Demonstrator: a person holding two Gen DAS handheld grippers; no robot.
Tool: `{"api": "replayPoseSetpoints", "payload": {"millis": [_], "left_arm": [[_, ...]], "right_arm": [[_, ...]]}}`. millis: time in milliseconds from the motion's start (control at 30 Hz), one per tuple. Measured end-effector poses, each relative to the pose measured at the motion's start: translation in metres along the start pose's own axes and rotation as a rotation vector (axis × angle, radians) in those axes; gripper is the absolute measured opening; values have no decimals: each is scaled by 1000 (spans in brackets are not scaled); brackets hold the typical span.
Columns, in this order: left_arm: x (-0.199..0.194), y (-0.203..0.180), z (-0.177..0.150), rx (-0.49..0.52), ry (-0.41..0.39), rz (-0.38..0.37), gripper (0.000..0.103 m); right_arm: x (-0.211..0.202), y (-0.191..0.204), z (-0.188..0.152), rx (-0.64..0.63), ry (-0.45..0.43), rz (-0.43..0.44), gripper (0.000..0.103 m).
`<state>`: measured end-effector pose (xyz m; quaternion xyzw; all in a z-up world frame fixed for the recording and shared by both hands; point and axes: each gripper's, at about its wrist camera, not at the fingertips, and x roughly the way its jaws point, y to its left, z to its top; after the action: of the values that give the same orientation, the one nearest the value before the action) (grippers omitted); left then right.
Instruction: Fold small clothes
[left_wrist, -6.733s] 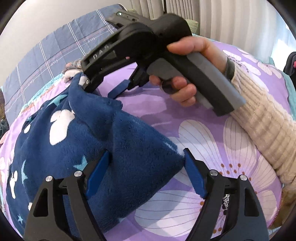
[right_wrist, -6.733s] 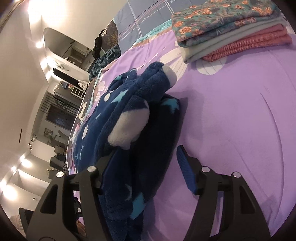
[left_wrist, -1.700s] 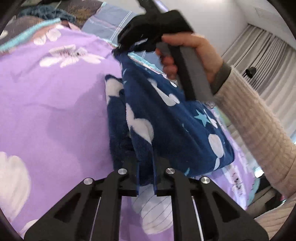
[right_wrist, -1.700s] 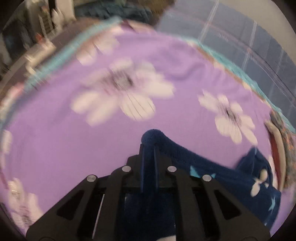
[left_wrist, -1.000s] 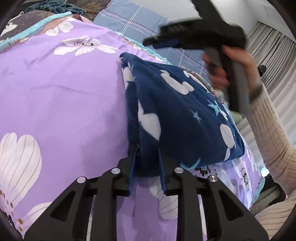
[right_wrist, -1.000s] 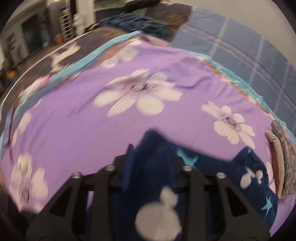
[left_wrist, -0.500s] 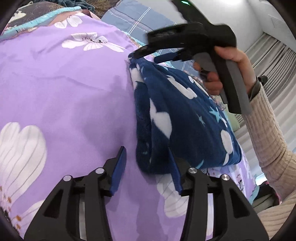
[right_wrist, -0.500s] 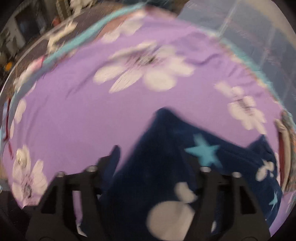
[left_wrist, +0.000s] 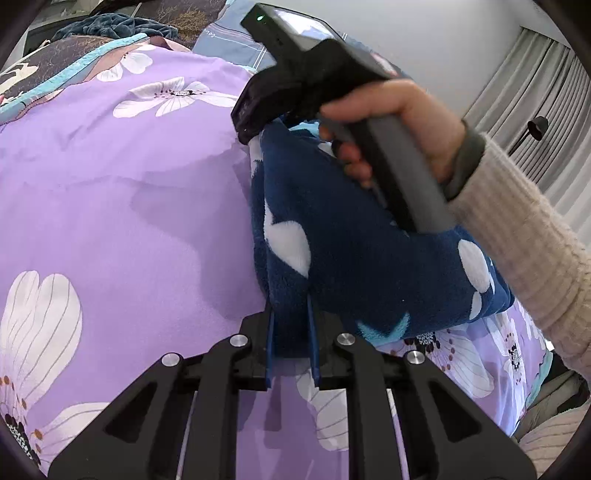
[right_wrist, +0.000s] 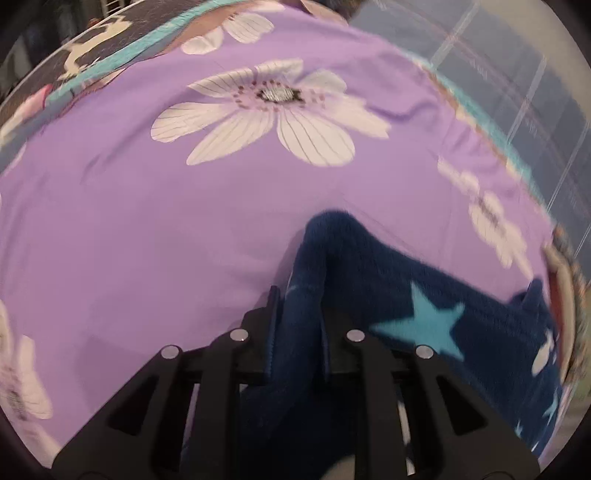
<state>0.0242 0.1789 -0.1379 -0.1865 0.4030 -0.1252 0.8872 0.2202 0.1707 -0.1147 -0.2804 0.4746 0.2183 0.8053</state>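
Note:
A navy fleece garment (left_wrist: 354, 243) with white shapes and teal stars lies folded on the purple flowered bedspread (left_wrist: 122, 192). My left gripper (left_wrist: 290, 314) is closing, and its blue pads pinch the garment's near corner. In the left wrist view, a hand holds the right gripper (left_wrist: 258, 136) down on the garment's far corner. In the right wrist view the right gripper (right_wrist: 295, 299) is closing too, with a thick fold of the navy fleece garment (right_wrist: 424, 321) pressed between its pads.
A blue checked pillow (left_wrist: 236, 44) lies at the head of the bed. A dark blanket (left_wrist: 110, 26) is heaped at the far left. A stack of folded clothes (right_wrist: 561, 266) shows at the right edge. Grey curtains (left_wrist: 532, 96) hang at the right.
Half a second ago both grippers stood open around the garment's corners. Both have since closed on the fleece, and the right one has dropped lower onto the far corner.

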Motion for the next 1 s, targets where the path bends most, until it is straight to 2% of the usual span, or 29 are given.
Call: {"api": "replayPoseSetpoints", "payload": {"millis": [67,167,200,233,367,433,600,733,800,867,900,967,1000], "left_arm": [[0,-1,1,7,1,6,15],[1,1,1,1,5,-1,16],[1,2,1,-1,5,-4,16],[1,2,1,-3,4,-2,19],[-5,2,-3,-5,-22,9,24],[-14,1,-4,3,-61,18,23],[-43,-5,8,31,-172,37,23],[-45,-22,27,91,-193,75,23],[-41,-31,35,114,-196,56,23],[-31,-45,43,143,-185,30,23],[-20,-49,44,166,-165,38,24],[7,-52,41,206,-103,142,27],[22,-51,37,224,-72,181,28]], "right_arm": [[1,0,0,1,-6,2,20],[-2,-13,0,28,-24,77,30],[-8,-18,-2,35,-39,130,41],[-13,-23,-4,38,-54,144,47],[-61,-55,-34,90,-175,133,52],[-93,-85,-68,188,-245,139,55],[-143,-144,-170,436,-351,61,56],[-161,-156,-233,570,-392,4,54],[-168,-148,-251,589,-422,9,54],[-169,-134,-264,580,-424,3,54],[-160,-124,-271,555,-388,-23,54],[-124,-107,-279,486,-246,-92,56],[-114,-107,-284,478,-263,-95,56]]}}
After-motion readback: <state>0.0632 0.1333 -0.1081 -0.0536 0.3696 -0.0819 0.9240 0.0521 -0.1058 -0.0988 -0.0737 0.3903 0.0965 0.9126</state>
